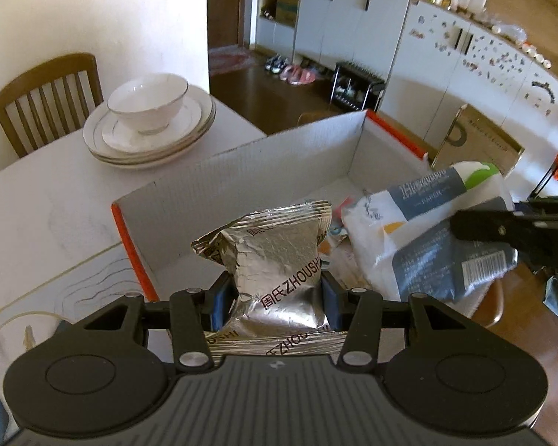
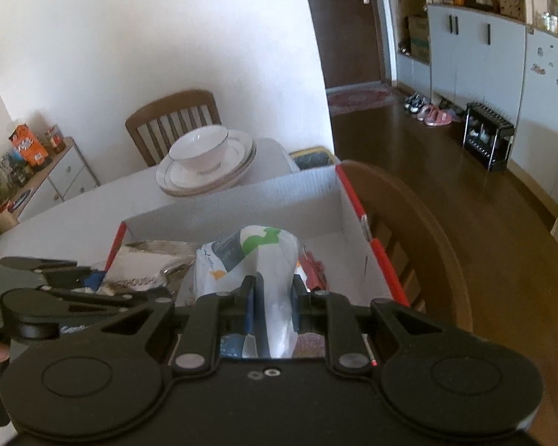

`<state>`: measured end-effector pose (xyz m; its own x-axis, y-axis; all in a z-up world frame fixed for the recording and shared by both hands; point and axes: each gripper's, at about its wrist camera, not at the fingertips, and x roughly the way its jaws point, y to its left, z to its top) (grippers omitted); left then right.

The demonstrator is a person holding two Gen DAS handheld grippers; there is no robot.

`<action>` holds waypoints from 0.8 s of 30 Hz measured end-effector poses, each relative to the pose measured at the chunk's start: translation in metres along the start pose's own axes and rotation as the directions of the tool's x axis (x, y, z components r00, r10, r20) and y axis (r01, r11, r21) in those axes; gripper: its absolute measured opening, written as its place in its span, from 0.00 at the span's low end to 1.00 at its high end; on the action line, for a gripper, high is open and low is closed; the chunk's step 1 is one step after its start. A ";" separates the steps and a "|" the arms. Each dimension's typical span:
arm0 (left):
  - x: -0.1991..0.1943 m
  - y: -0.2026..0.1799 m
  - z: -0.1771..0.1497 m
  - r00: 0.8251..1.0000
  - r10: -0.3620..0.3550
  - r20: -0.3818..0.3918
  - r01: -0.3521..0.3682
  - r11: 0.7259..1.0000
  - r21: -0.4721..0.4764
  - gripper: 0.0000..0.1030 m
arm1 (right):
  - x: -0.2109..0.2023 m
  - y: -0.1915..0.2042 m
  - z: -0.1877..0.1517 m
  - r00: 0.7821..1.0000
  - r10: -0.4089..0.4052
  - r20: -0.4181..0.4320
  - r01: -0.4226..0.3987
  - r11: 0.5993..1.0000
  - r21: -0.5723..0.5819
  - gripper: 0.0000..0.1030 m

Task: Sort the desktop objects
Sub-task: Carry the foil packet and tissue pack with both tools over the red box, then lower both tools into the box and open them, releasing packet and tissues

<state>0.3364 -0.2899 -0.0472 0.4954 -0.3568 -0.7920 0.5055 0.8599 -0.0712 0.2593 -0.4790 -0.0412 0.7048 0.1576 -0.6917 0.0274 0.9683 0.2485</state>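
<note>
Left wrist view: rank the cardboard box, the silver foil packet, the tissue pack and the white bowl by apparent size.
1. cardboard box, clearly largest.
2-3. tissue pack and silver foil packet: similar in apparent size, both held close to the camera, so I won't rank them.
4. white bowl, smallest-looking, though it sits farther back on the plates.

A white wall (image 2: 148, 44) fills the upper left of both views. Against it stands a wooden chair (image 1: 44, 93) behind a pale table (image 1: 37, 208). At centre right the dark wood floor (image 2: 446, 200) runs back to a brown door (image 2: 346, 26) at top centre. Grey-white cabinets (image 1: 353, 15) line the upper right, with shoes (image 1: 290, 70) and a black rack (image 2: 487, 137) below them. At far left a low drawer unit (image 2: 63, 178) holds boxes. Daylight is bright and soft.
</note>
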 end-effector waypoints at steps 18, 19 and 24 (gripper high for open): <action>0.036 -0.003 -0.006 0.994 0.032 -0.102 -0.030 0.999 0.023 0.46 | 0.032 0.000 -0.014 0.996 0.012 -0.089 -0.019 0.997 -0.081 0.17; 0.037 -0.004 -0.005 0.994 0.034 -0.107 -0.031 0.999 0.030 0.46 | 0.033 0.000 -0.015 0.996 0.012 -0.091 -0.020 0.996 -0.083 0.17; 0.039 -0.008 -0.006 0.992 0.048 -0.116 -0.041 0.997 0.061 0.48 | 0.033 0.000 -0.015 0.995 0.006 -0.103 -0.016 0.995 -0.094 0.21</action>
<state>0.3471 -0.3081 -0.0812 0.4337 -0.2702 -0.8596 0.5264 0.8502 -0.0017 0.2718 -0.4708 -0.0739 0.6281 0.1825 -0.7564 -0.0503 0.9796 0.1947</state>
